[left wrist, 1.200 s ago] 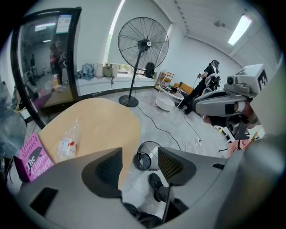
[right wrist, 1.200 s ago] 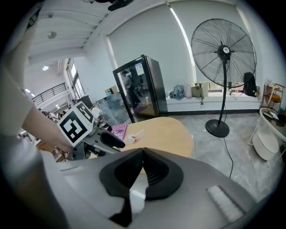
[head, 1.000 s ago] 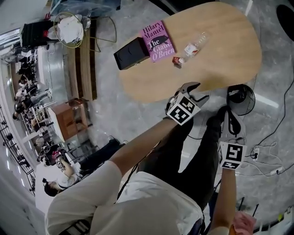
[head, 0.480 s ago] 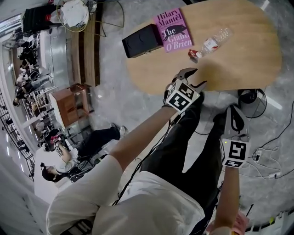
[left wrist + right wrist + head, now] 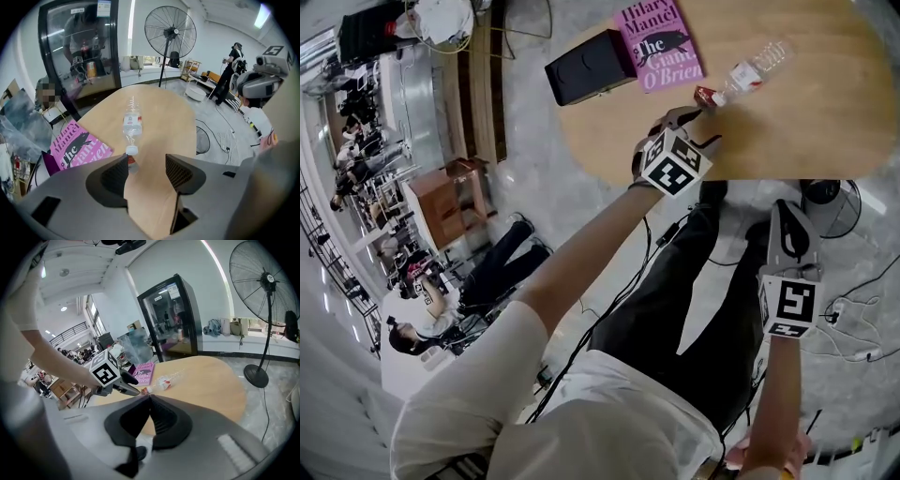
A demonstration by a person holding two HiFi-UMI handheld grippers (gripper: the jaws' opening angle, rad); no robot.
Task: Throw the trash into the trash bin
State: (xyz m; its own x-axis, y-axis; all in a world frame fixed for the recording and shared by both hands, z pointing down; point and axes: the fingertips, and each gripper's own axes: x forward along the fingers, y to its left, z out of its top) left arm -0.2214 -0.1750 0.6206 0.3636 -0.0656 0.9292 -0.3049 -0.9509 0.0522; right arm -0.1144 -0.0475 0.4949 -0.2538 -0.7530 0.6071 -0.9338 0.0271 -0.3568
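A clear plastic bottle (image 5: 752, 72) with a red-and-white label lies on its side on the oval wooden table (image 5: 825, 131). A small red piece of trash (image 5: 705, 96) rests at its cap end. My left gripper (image 5: 697, 124) hovers open just short of the red piece, nothing between its pads. In the left gripper view the bottle (image 5: 132, 123) lies straight ahead, and the red piece (image 5: 131, 161) peeks out beside the left pad of the open left gripper (image 5: 146, 171). My right gripper (image 5: 788, 212) hangs shut and empty off the table's near edge, above the floor. No trash bin shows.
A pink book (image 5: 660, 39) and a black box (image 5: 589, 67) lie on the table's left end. A standing fan (image 5: 264, 310) is beyond the table, its base (image 5: 821, 195) by my right gripper. Cables (image 5: 853, 328) trail over the floor. People sit at desks (image 5: 412, 300) far left.
My left gripper has moved in over the table's edge toward the red piece and bottle cap, jaws still open. The right gripper has drifted a little closer to the table, still shut.
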